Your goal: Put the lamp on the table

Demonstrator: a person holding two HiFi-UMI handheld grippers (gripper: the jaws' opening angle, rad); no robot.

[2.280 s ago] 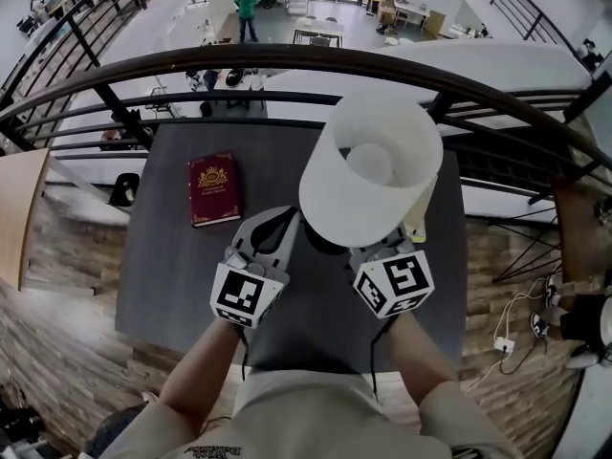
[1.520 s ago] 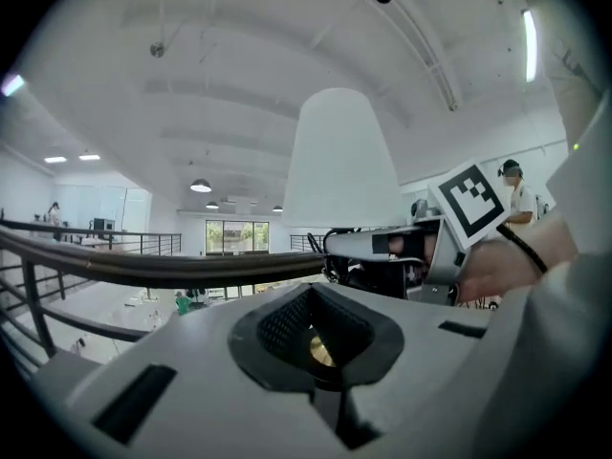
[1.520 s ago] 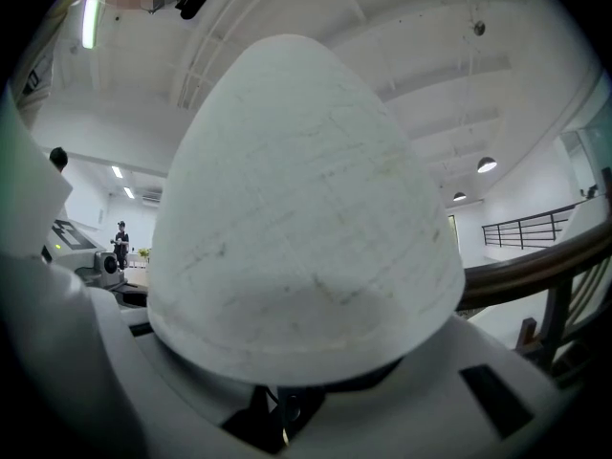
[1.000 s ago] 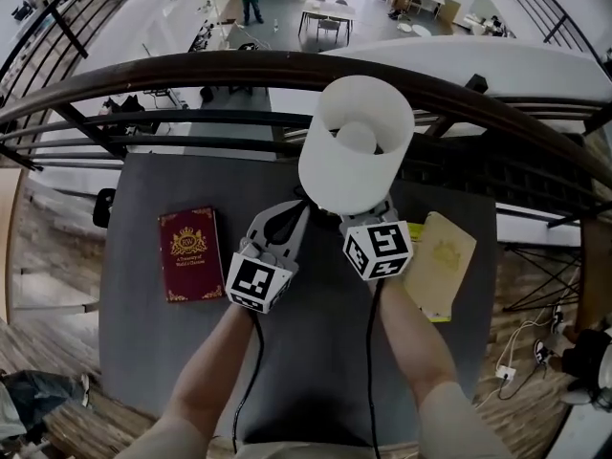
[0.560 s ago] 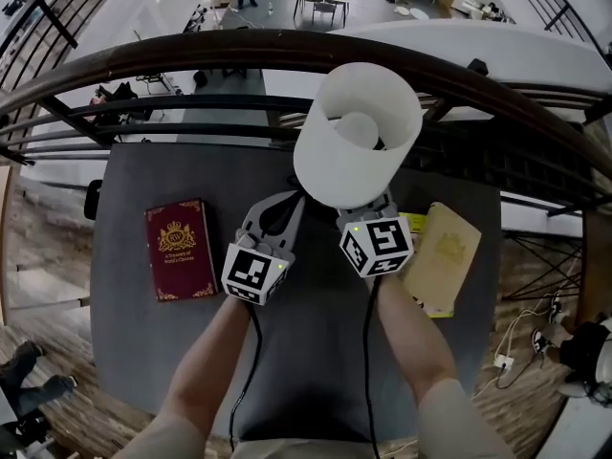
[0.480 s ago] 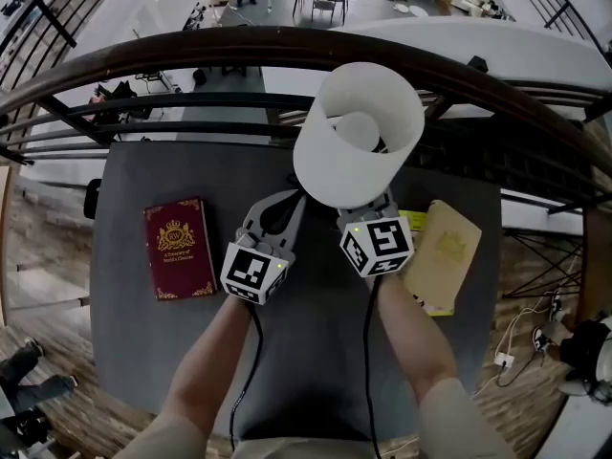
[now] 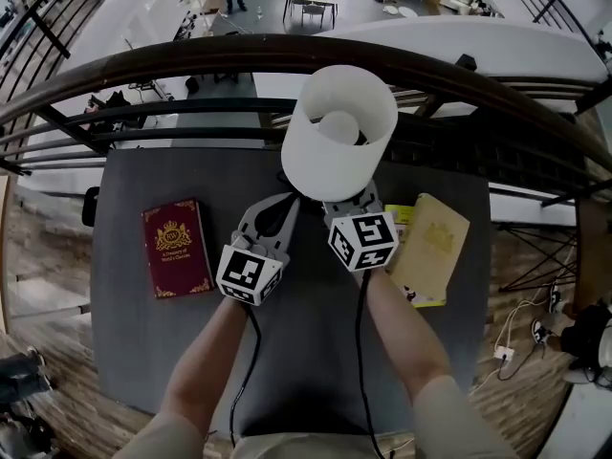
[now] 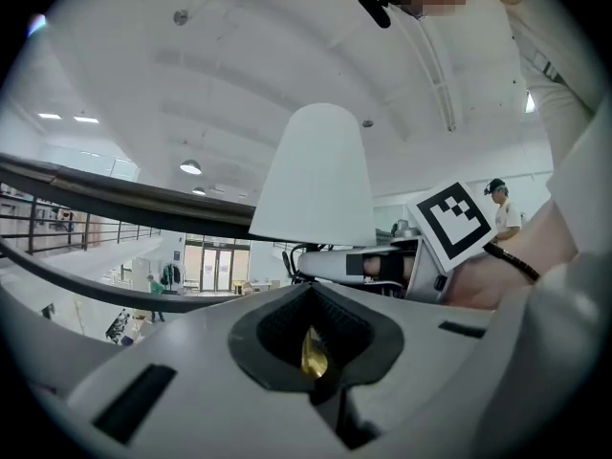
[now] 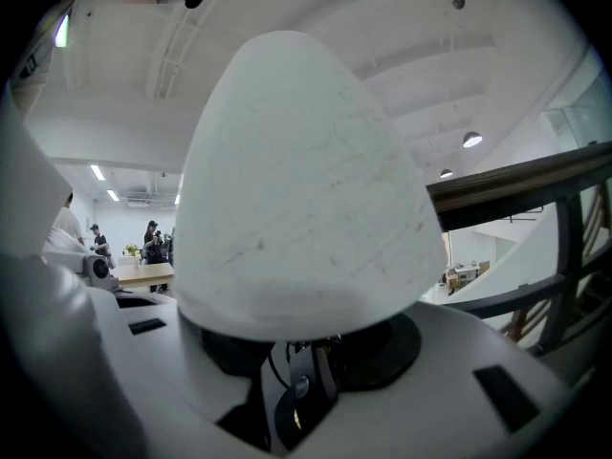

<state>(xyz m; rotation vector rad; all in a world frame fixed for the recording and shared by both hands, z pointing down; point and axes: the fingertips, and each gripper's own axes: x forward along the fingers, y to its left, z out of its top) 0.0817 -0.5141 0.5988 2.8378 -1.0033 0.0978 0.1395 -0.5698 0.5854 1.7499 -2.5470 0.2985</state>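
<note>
Lamp (image 7: 339, 132): one, white drum shade, upright, over the far middle of the table (image 7: 134, 342), close to the dark railing (image 7: 191, 60). The head view looks into the open top of the shade, with the bulb inside. The base is hidden under the shade, so contact with the tabletop cannot be confirmed.

Right gripper (image 9: 304, 357): held in the person's right hand, pointed at the lamp from the near side, tips under the shade's edge. Its own view shows the shade filling the upper frame. The lamp's dark stem (image 9: 298, 390) stands in the gap between the two jaws. The jaws have just been opening and now stand spread, with the stem between them.

Left gripper (image 7: 287, 204): held in the left hand, just beside the right gripper, tips reaching the shade's near left edge. The jaws are pressed together along the seam, leaving an eye-shaped dark hollow between the pads. A small brass-coloured piece (image 8: 314, 352) shows inside the hollow; what it is cannot be told.

Red book (image 7: 177, 248): flat on the table, left of the left gripper, well apart from the lamp.

Yellow book (image 7: 432, 247): flat, at the table's right side, just beside the right gripper's marker cube (image 7: 363, 241).
</note>
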